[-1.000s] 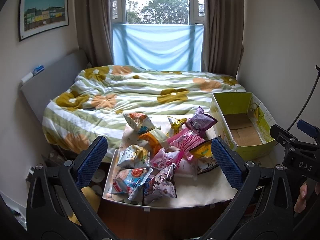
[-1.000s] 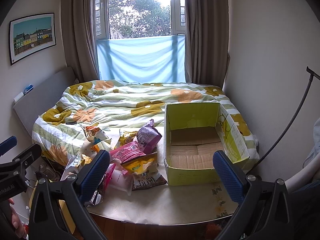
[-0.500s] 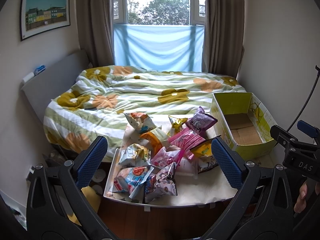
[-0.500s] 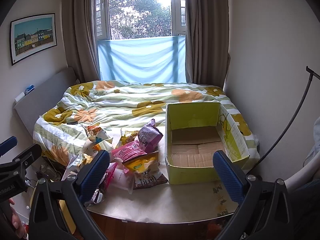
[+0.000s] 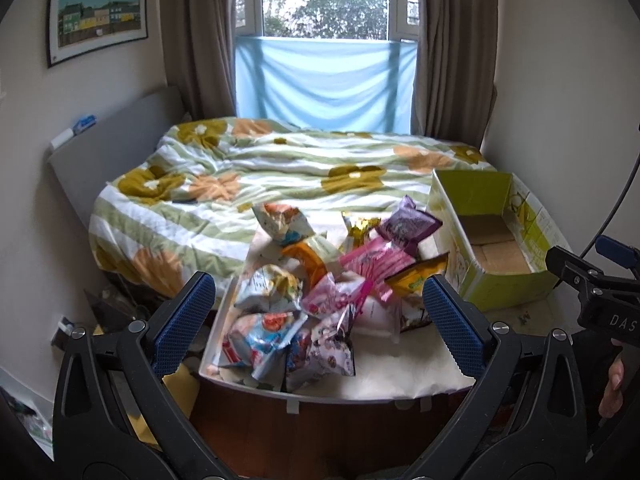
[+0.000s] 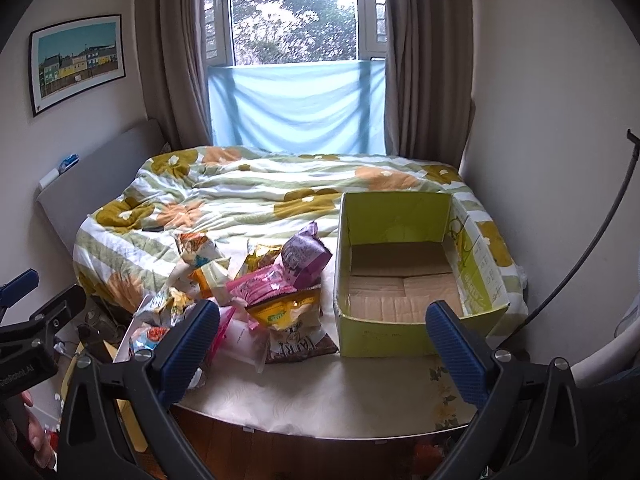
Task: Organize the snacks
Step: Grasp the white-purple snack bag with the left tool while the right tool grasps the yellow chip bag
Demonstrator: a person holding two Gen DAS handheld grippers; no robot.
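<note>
The snack packets (image 5: 320, 292) lie heaped on the left part of a table (image 5: 400, 376) covered in a pale cloth, at the foot of a bed. Little print can be read: the brown-and-white bag (image 6: 294, 340) at the near edge of the heap shows large letters that look like "TATRI", though the crumpled foil makes this uncertain. On top of it rests a yellow bag (image 6: 286, 308) with a green label too small to read. Behind are a pink striped packet (image 6: 264, 282), a purple pouch (image 6: 305, 256) standing tilted, a gold foil packet (image 5: 357, 227) and an orange one (image 5: 306, 258). Nearer the left edge lie blue-and-white bags with a red roundel (image 5: 262, 330).

Just right of the heap stands an open green carton (image 6: 404, 332), its brown cardboard floor bare, faint writing on its right wall.

The left gripper (image 5: 320, 320) hangs before the heap with its blue pads wide apart, holding nothing. The right gripper (image 6: 322, 344) is likewise spread, unladen, facing the carton; its body reads "DAS" in the left view.

A flowered quilt (image 6: 260, 196) covers the bed.
</note>
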